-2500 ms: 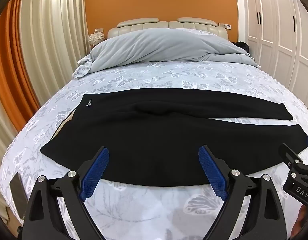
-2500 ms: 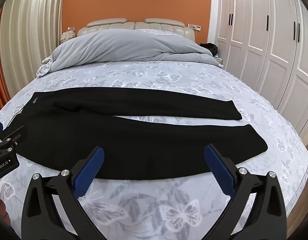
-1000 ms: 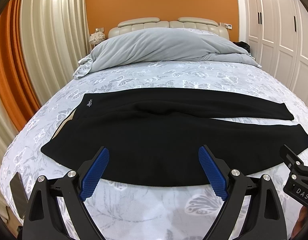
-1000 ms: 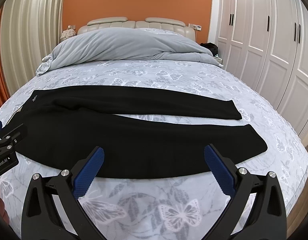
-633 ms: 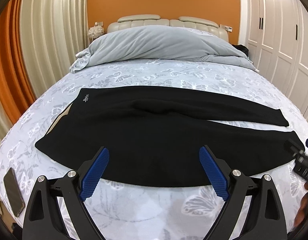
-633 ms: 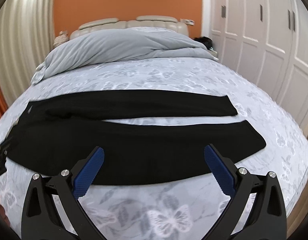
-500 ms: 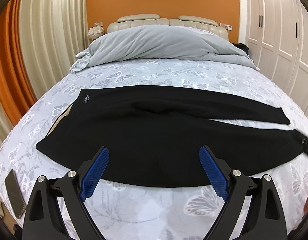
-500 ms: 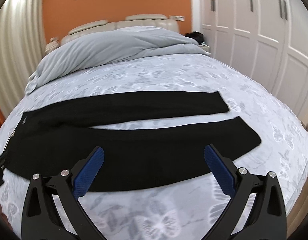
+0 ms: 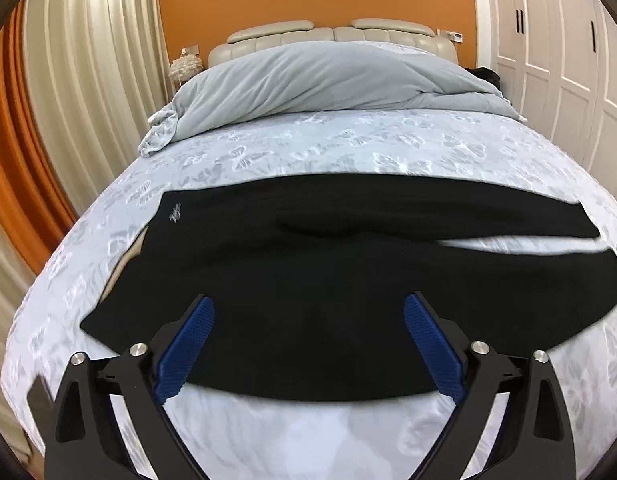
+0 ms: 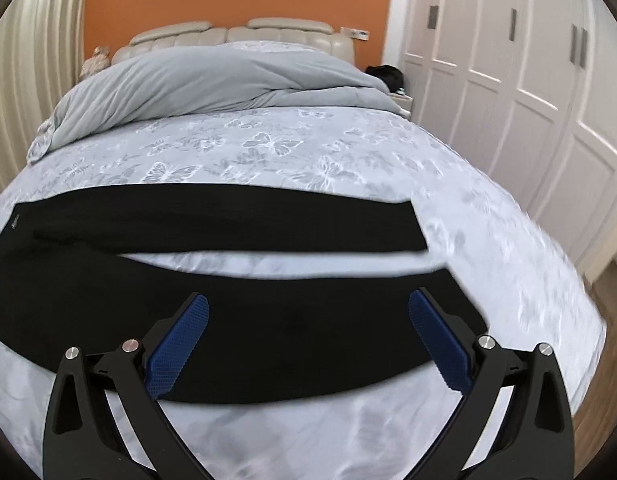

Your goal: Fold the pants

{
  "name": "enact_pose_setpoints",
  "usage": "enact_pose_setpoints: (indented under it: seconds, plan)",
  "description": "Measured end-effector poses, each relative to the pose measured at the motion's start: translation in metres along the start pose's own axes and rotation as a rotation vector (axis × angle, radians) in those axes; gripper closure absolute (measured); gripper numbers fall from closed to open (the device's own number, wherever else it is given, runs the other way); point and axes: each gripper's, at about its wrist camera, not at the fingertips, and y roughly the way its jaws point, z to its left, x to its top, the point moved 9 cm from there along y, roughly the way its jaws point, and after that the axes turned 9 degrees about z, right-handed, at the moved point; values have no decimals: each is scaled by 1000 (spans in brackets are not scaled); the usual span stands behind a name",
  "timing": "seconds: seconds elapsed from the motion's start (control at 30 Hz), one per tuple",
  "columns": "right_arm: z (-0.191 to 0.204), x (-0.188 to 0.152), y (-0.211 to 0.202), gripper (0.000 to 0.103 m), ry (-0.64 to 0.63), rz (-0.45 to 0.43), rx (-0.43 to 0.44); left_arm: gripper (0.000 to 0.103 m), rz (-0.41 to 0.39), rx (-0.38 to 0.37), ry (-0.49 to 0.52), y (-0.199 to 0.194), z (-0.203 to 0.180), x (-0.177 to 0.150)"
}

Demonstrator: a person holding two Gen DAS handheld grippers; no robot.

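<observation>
Black pants (image 9: pixel 328 264) lie flat across the bed, waistband at the left, the two legs spread apart toward the right. In the right wrist view the pants (image 10: pixel 228 220) show both leg ends, far leg and near leg with a strip of bedspread between them. My left gripper (image 9: pixel 308 340) is open and empty, hovering above the near edge of the pants' upper part. My right gripper (image 10: pixel 308 340) is open and empty, above the near leg close to its end.
The bed (image 9: pixel 348 148) has a pale butterfly-print spread and a grey duvet (image 9: pixel 328 76) heaped by the headboard. A dark phone (image 9: pixel 38 400) lies at the bed's near left corner. White wardrobe doors (image 10: pixel 528 80) stand along the right; curtains on the left.
Both grippers have moved forward and lower toward the pants. The right gripper has swung to the right toward the leg ends and nearly left the left view. Both stay open.
</observation>
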Motion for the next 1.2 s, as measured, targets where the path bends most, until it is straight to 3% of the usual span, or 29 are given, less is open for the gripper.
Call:
enact_pose_setpoints:
  seconds: [0.1,0.27,0.4,0.63,0.77,0.87,0.9,0.93,0.97,1.0,1.03,1.13,1.2]
  plan:
    - [-30,31,41,5,8,55,27,8,31,-16,-22,24,28,37]
    - [-70,76,119,5,61,120,23,8,99,82,-54,102,97,99]
    - [-94,100,169,5,168,144,33,8,188,105,-188,176,162,129]
    - [-122,112,241,5,211,205,-16,8,301,151,-360,270,245,148]
    - [-126,111,268,5,277,230,53,8,359,70,-440,307,260,141]
    - [-120,113,274,5,220,213,34,14,308,72,-420,311,260,147]
    - [-116,114,274,10,200,209,31,31,300,78,-405,309,257,149]
    - [-114,115,272,41,180,199,19,58,293,99,-396,307,257,150]
    - [-110,116,272,69,169,201,46,75,285,75,-390,305,254,152]
    - [-108,116,271,75,177,209,64,95,286,-20,-402,303,246,155]
    - [-109,118,267,100,187,197,61,95,275,-9,-417,298,246,157]
    - [-109,126,242,100,190,149,74,96,204,12,-393,263,237,166]
    - [-109,132,214,100,179,100,94,97,166,-27,-395,229,232,168]
